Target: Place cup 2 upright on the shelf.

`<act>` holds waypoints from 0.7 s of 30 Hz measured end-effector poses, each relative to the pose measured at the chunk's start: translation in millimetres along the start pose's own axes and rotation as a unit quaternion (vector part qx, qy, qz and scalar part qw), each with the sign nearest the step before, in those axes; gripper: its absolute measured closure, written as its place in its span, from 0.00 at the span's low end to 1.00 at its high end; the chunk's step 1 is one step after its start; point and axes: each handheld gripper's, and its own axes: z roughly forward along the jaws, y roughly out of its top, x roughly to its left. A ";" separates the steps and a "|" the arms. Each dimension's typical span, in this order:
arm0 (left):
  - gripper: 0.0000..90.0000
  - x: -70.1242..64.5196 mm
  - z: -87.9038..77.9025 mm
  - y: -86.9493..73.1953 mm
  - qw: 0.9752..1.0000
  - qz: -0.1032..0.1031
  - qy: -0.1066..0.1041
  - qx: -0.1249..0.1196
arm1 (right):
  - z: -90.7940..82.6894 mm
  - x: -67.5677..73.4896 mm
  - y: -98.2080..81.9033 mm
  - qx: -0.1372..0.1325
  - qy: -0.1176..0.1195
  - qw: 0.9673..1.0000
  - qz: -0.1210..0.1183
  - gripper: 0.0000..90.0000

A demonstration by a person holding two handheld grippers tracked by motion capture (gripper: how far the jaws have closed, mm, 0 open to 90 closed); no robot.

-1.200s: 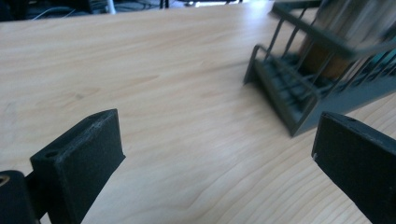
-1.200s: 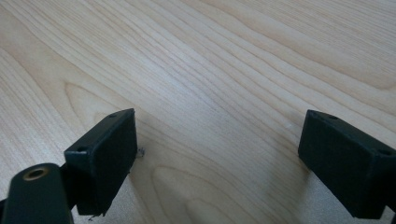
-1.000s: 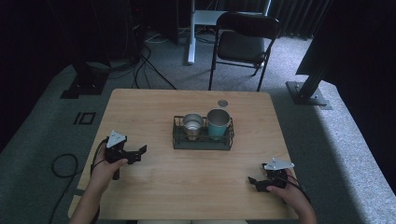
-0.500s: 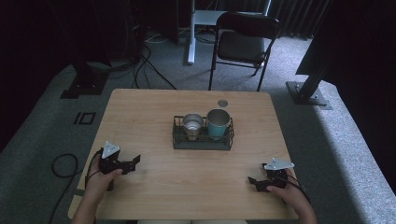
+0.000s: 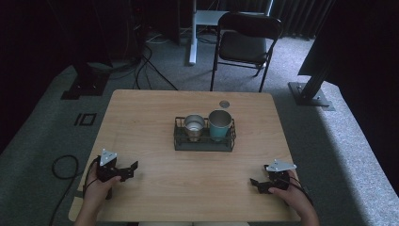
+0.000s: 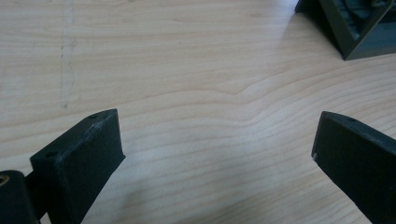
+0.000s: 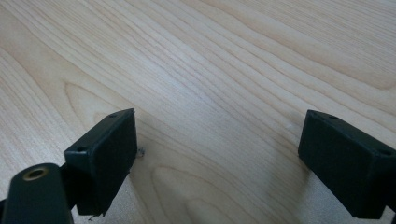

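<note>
My left gripper [image 5: 131, 169] and right gripper [image 5: 254, 183] rest spread wide, gripping nothing, low over the table [image 5: 155, 113]; two cups, one metal cup [image 5: 194, 127], one teal cup [image 5: 219, 125], stand in one black rack [image 5: 203, 145] mid-table

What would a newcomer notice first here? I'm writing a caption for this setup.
Probably the dark wire rack at the middle of the wooden table, holding a steel cup beside a teal cup. Next, the left gripper and right gripper, both open, near the table's front corners.
</note>
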 end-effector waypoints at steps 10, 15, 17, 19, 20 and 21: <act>0.03 5.5 -5.9 -10.8 0.998 -0.016 0.050 0.024 | 0.0 0.0 0.0 0.000 0.000 1.000 0.000 0.13; 0.03 8.4 -9.2 -13.6 0.996 -0.030 0.074 0.037 | 0.0 0.0 0.0 0.000 0.000 1.000 0.000 0.13; 0.03 9.2 -10.4 -14.9 0.995 -0.036 0.087 0.045 | 0.0 0.0 0.0 0.000 0.000 1.000 0.000 0.13; 0.03 9.8 -11.6 -16.3 0.993 -0.045 0.098 0.050 | 0.0 0.0 0.0 0.000 0.000 1.000 0.000 0.13; 0.03 10.4 -12.2 -17.1 0.992 -0.051 0.103 0.056 | 0.0 0.0 0.0 0.000 0.000 1.000 0.000 0.13; 0.03 10.8 -12.3 -17.7 0.991 -0.059 0.108 0.059 | 0.0 0.0 0.0 0.000 0.000 1.000 0.000 0.13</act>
